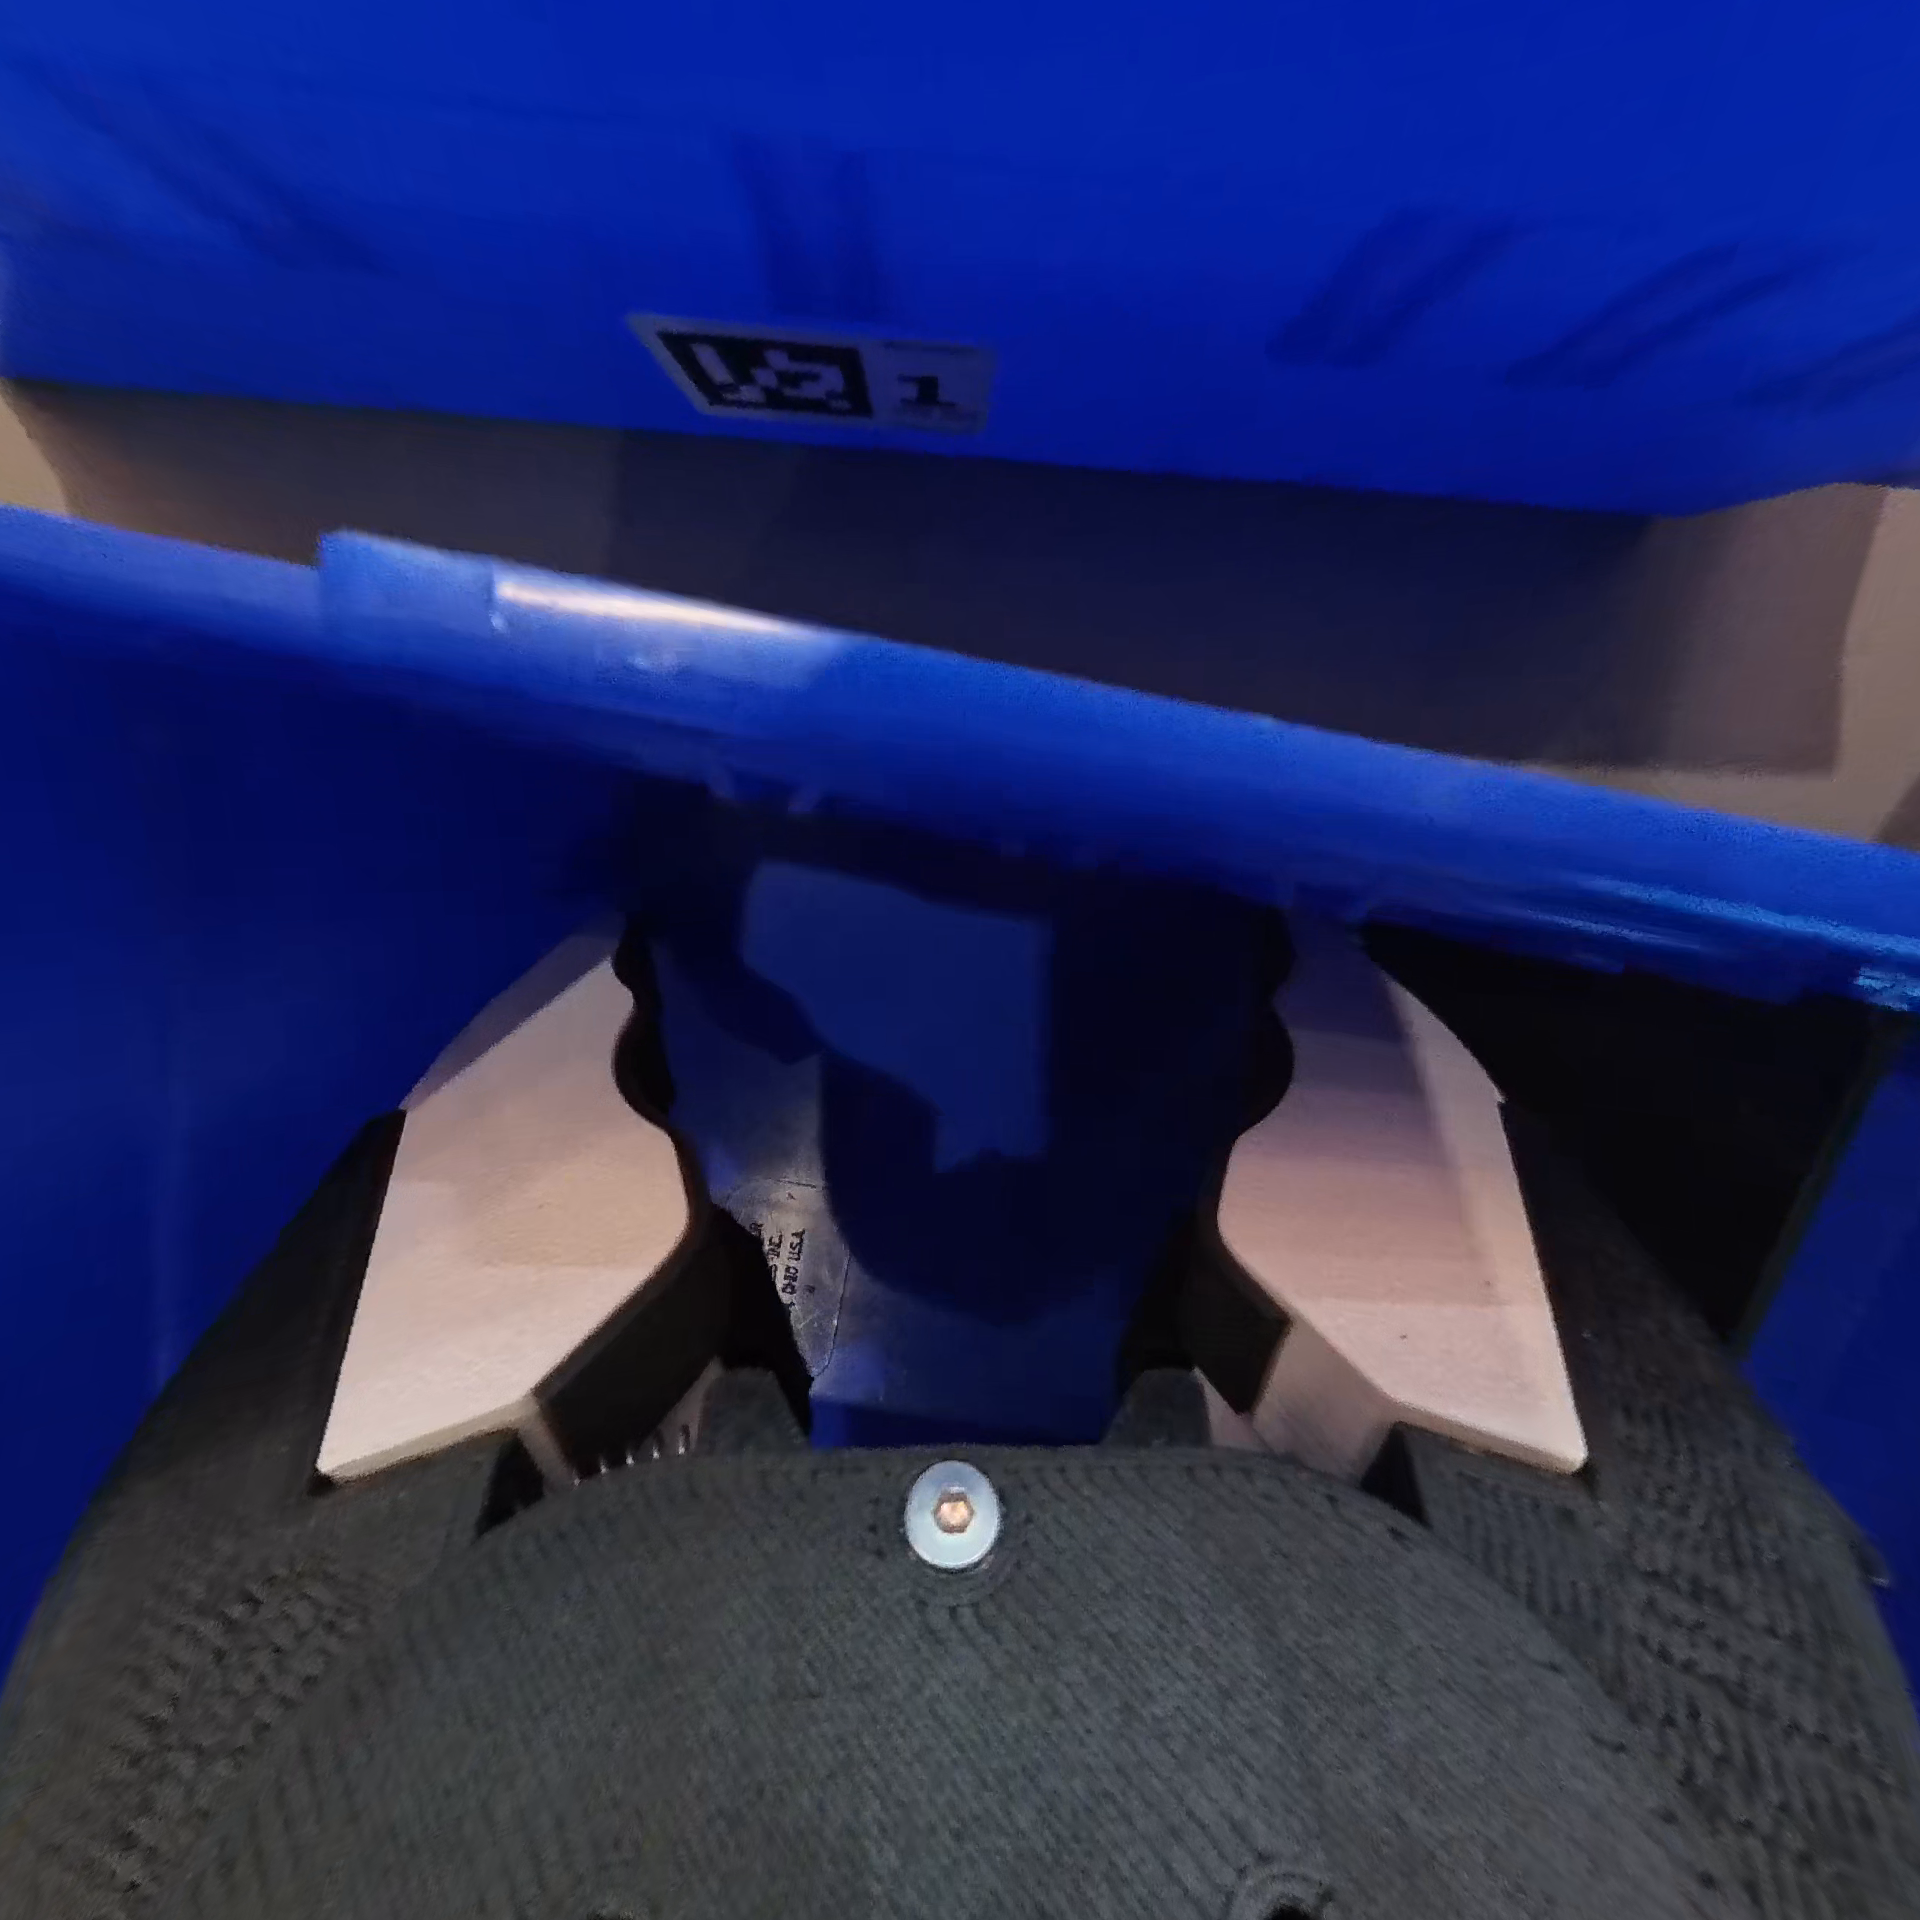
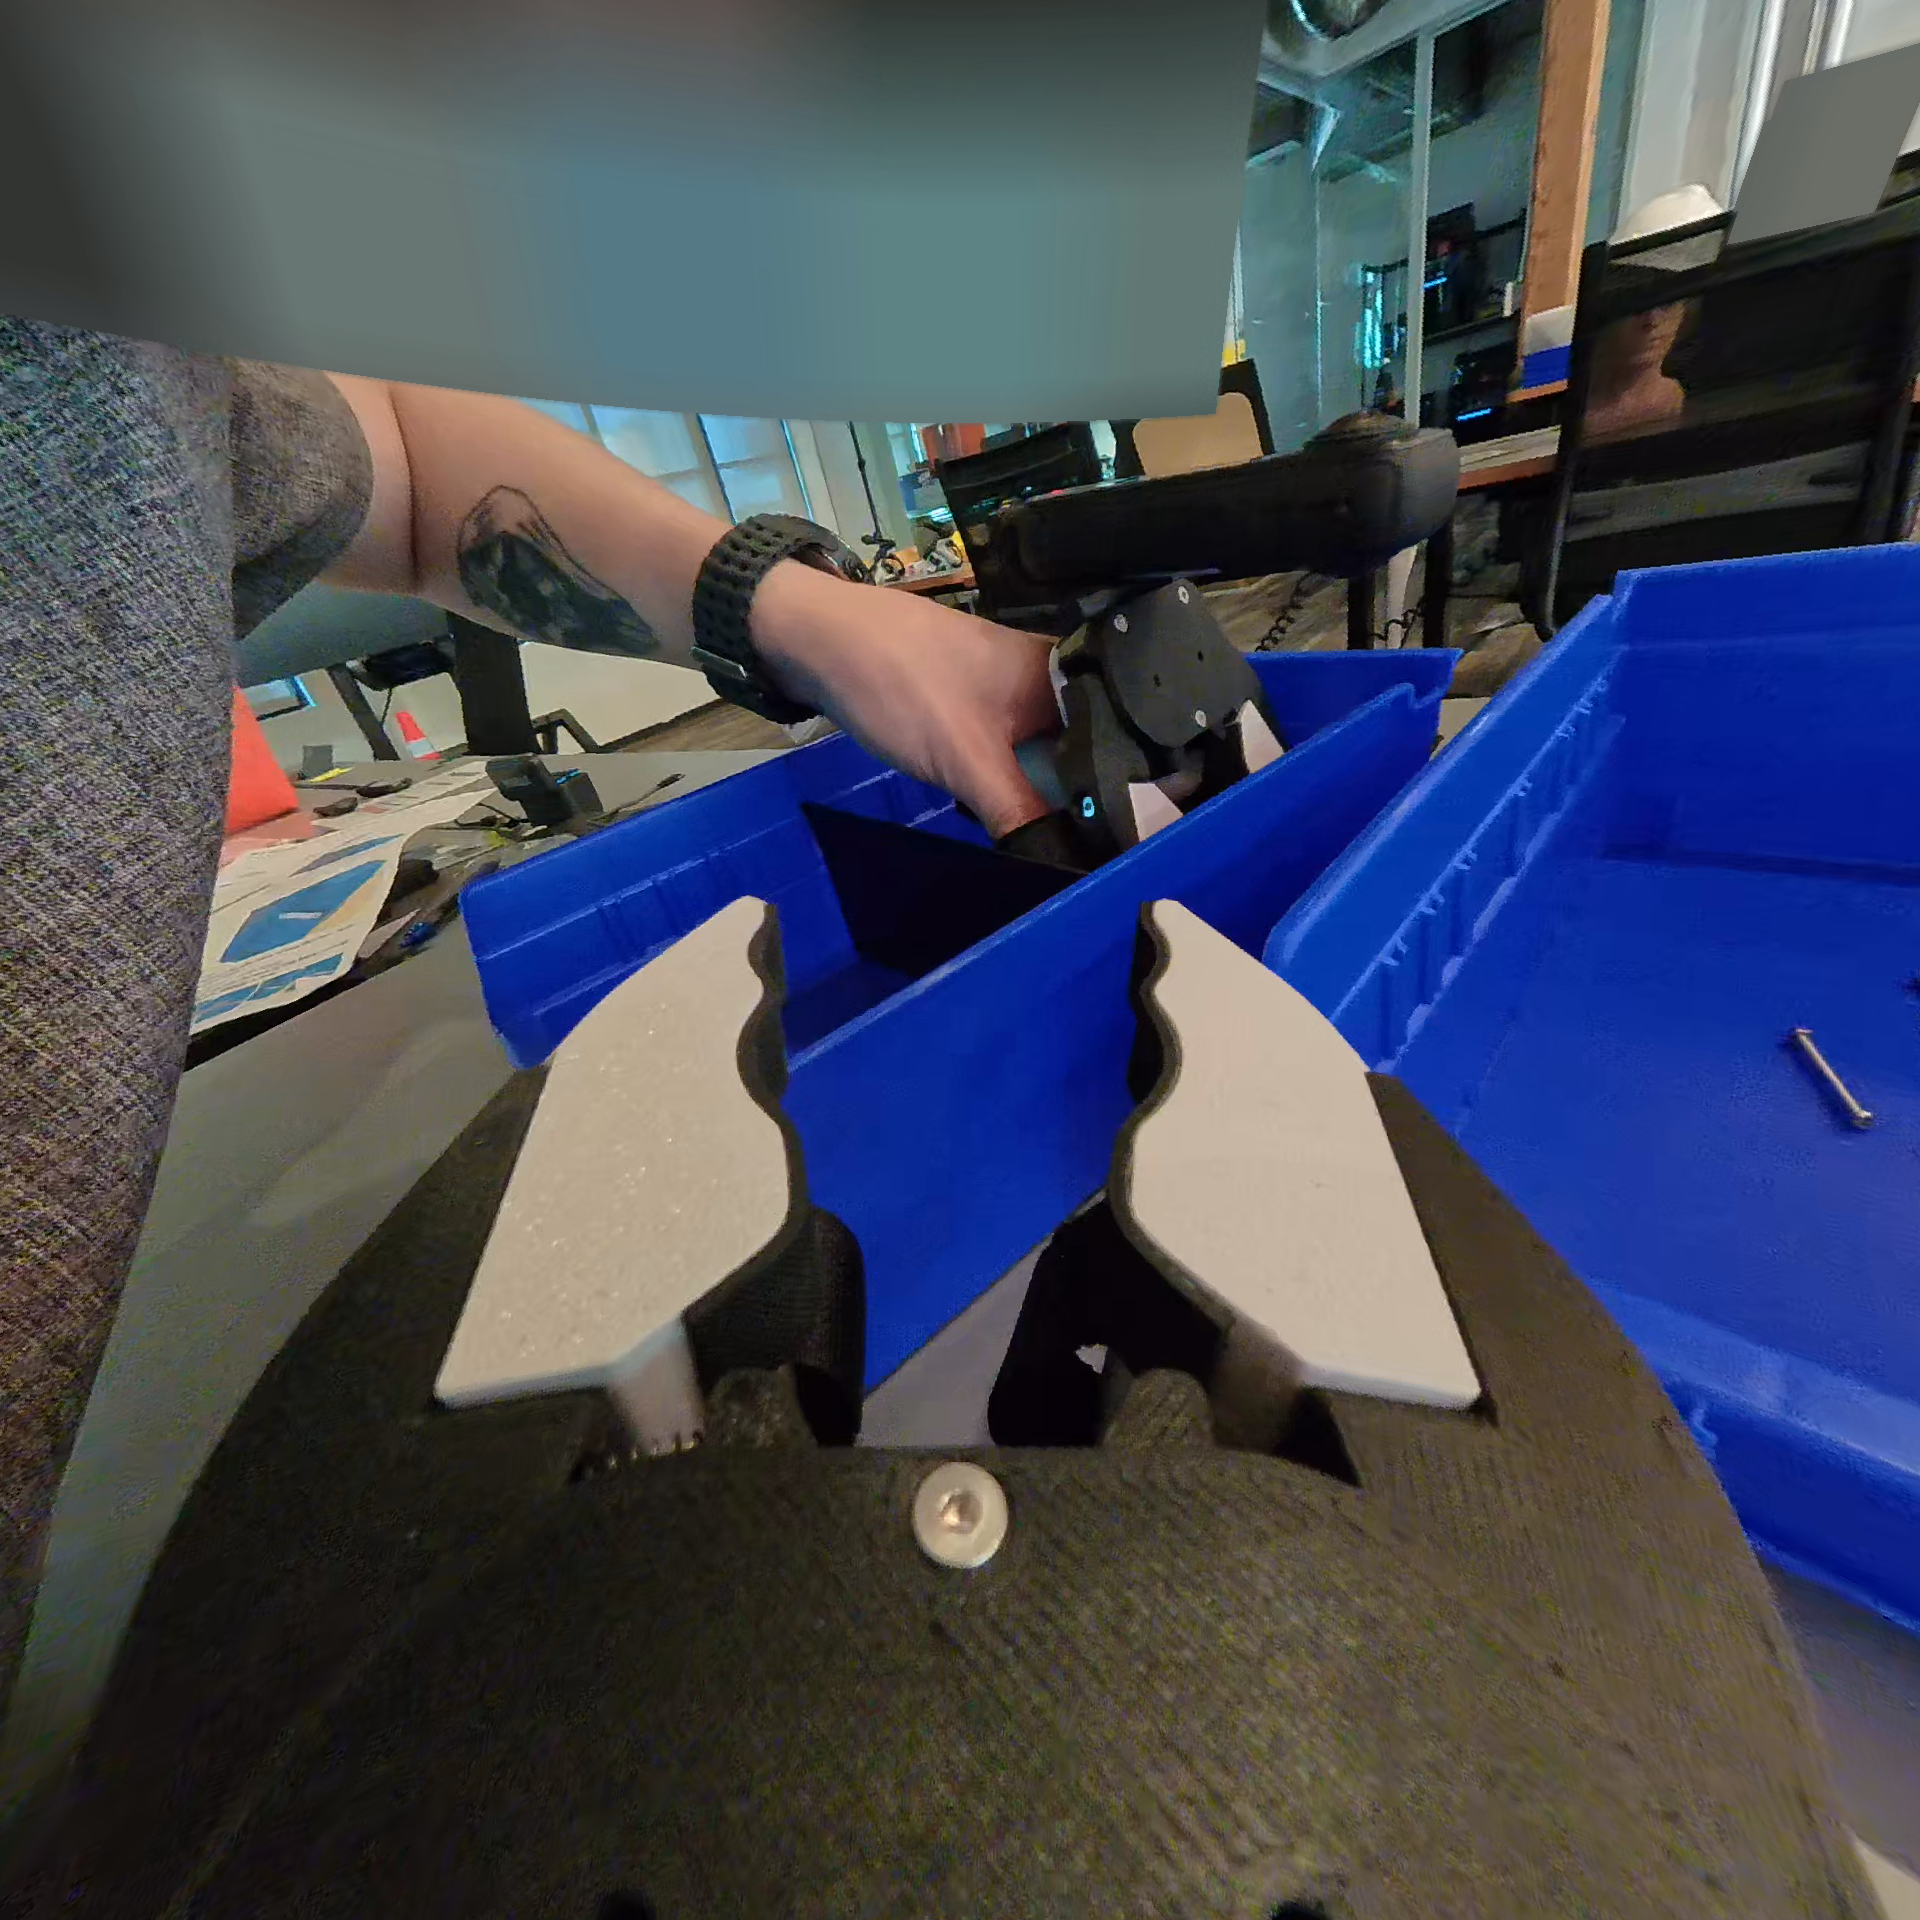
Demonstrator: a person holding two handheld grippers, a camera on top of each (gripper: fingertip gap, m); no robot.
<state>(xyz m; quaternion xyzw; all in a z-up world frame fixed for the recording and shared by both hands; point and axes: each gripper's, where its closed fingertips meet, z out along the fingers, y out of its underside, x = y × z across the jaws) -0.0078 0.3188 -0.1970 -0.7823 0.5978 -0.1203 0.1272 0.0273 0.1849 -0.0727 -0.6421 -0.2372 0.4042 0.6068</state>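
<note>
Fingers of the right gripper (image 2: 951,997) stand spread, straddling the near wall of a narrow blue bin (image 2: 966,1049) without pinching it. Just beside it, a wider bin (image 2: 1662,790) holds a small metal pin (image 2: 1834,1077). Farther off, a hand (image 2: 914,707) dips the left gripper (image 1: 951,1029) inside the narrow bin (its fingers parted, nothing between them), near a black divider (image 2: 914,894).

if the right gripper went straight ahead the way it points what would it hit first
Most likely the near side wall of the narrow blue bin, already between the right gripper's open fingers; depth is hard to judge.
</note>
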